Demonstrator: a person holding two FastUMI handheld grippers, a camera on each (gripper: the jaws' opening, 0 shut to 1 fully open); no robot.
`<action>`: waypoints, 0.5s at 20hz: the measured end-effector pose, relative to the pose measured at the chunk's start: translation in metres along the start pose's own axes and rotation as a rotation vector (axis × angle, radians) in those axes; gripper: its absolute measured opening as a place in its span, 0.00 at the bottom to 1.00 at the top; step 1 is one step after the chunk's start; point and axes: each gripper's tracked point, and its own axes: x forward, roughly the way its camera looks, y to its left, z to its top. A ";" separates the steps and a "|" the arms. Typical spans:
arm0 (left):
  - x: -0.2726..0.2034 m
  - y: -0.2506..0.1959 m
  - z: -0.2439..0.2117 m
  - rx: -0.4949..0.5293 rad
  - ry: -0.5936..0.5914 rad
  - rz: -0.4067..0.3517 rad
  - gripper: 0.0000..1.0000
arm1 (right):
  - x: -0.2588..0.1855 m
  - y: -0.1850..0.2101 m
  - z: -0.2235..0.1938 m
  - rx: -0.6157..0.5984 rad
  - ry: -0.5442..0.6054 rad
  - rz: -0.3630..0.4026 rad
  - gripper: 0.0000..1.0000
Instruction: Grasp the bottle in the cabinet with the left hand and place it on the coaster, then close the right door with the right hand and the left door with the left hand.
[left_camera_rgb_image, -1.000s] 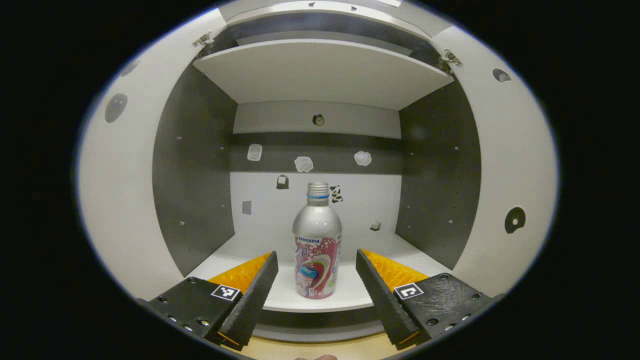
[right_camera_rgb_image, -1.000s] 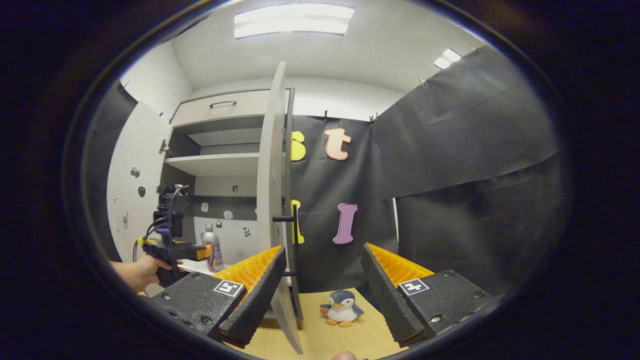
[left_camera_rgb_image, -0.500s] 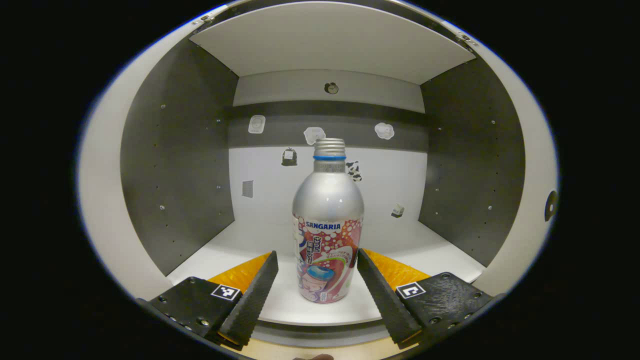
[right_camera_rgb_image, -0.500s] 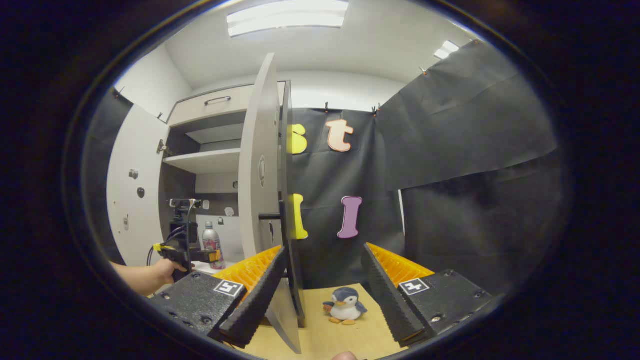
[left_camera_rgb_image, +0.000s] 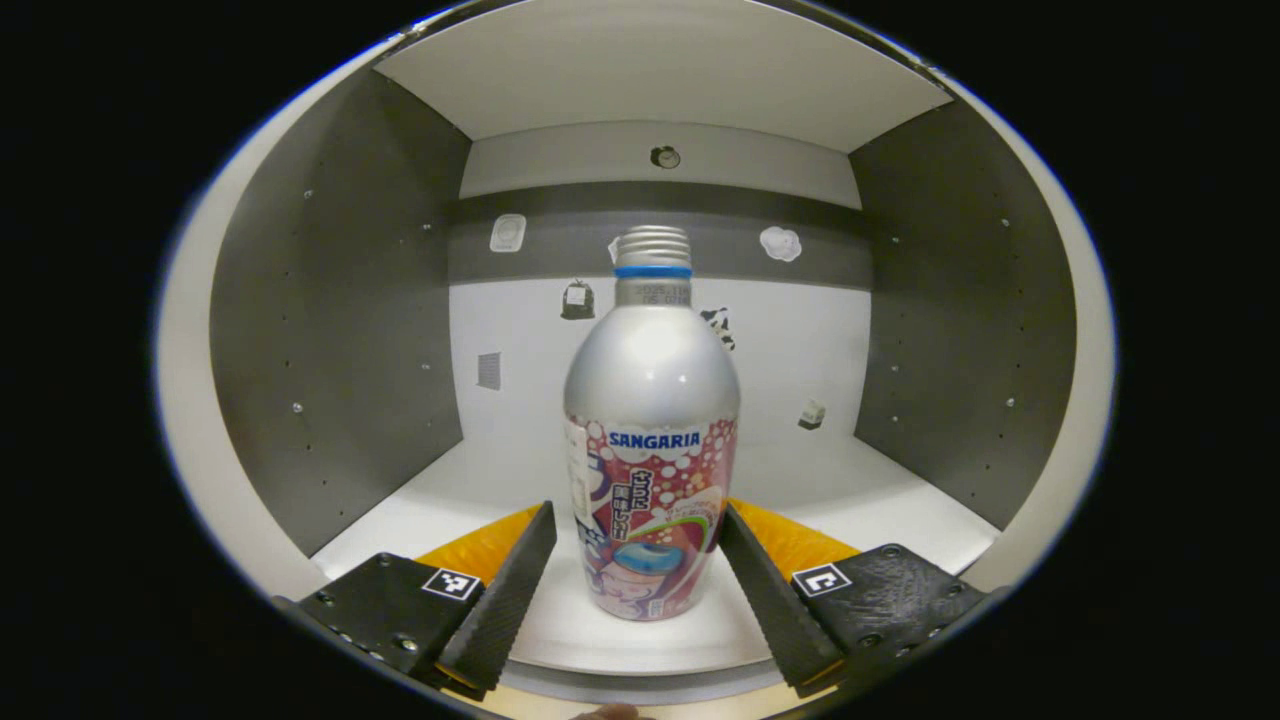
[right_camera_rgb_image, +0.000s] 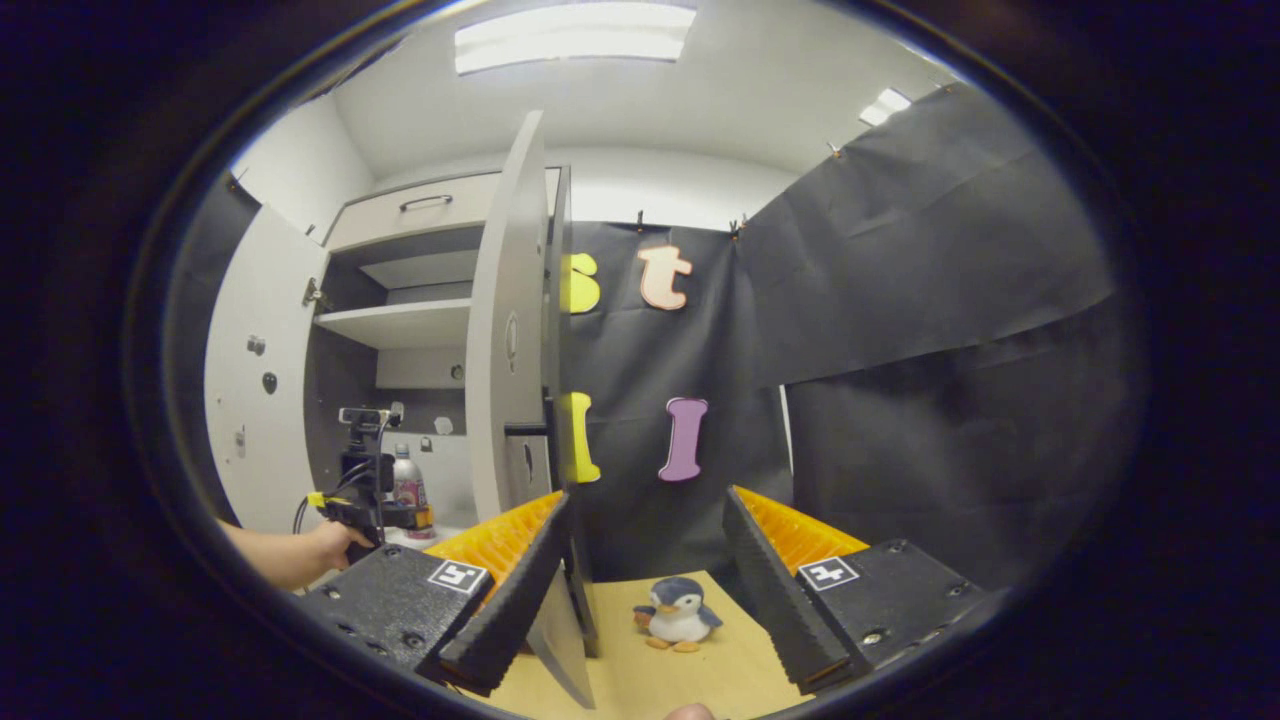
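The bottle (left_camera_rgb_image: 651, 440) is seen upright on the lower shelf (left_camera_rgb_image: 880, 500) of the cabinet, at the centre of the left gripper view. The left gripper (left_camera_rgb_image: 640, 585) is spread wide, and the lower part of the bottle lies between its two fingers, one at 7 o'clock and one at 5 o'clock of it. It cannot be told whether the fingers touch the bottle already; a firm grasp is not shown.

In the right gripper view the right gripper (right_camera_rgb_image: 645, 580) is also kept wide and nothing is held in it. The right door (right_camera_rgb_image: 505, 340) is seen nearly edge-on at 11 o'clock, standing open, and the left door (right_camera_rgb_image: 245, 400) is open at 9 o'clock. Between them, far off, a hand (right_camera_rgb_image: 325, 545) with the left gripper is seen in front of the bottle. A toy penguin (right_camera_rgb_image: 677, 612) rests on the surface at 6 o'clock.

The task is judged to be at its first step only. Still to be done: closing on the bottle, carrying it to the coaster, and shutting both doors.
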 end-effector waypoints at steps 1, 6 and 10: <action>0.003 -0.001 0.002 -0.004 -0.008 -0.002 0.98 | -0.003 -0.002 0.000 -0.002 -0.001 -0.006 0.96; 0.024 -0.005 0.011 -0.032 -0.041 -0.034 0.97 | -0.013 -0.008 -0.003 -0.016 0.009 -0.037 0.96; 0.020 0.000 0.030 -0.036 -0.118 -0.009 0.87 | -0.017 -0.009 -0.001 -0.020 0.007 -0.047 0.98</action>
